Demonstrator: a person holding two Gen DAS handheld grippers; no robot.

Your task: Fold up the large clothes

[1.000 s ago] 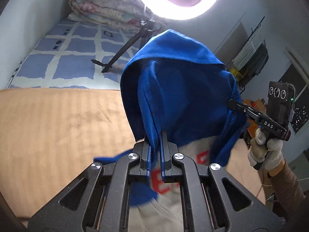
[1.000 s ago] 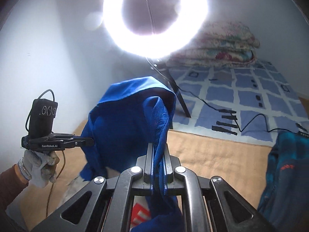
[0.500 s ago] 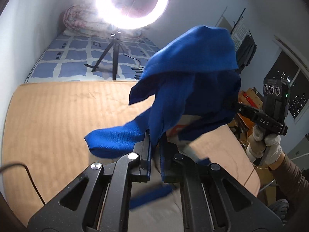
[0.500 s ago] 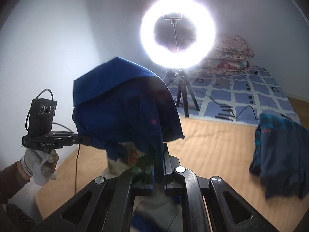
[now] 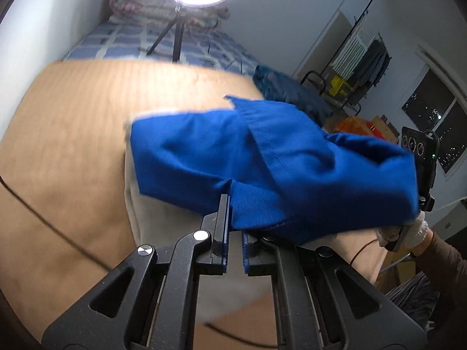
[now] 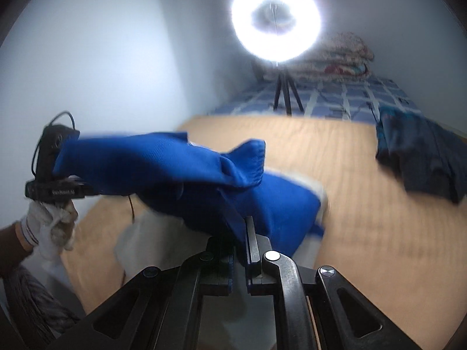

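Blue ribbed-knit garment (image 5: 262, 157) is being held above the tan mat (image 5: 73, 145), clenched at its edge by the left gripper (image 5: 232, 224) and the right gripper (image 6: 240, 250). Both corners should be lowered evenly, keeping the cloth taut.

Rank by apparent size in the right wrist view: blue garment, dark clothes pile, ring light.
1. blue garment, though nearness to the camera inflates it
2. ring light and dark clothes pile look alike, unranked

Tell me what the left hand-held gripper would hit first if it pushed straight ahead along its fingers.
The left hand-held gripper is shut on the blue garment, so that bunched cloth comes first; beyond it probably the tan bed cover, though depth is unclear.
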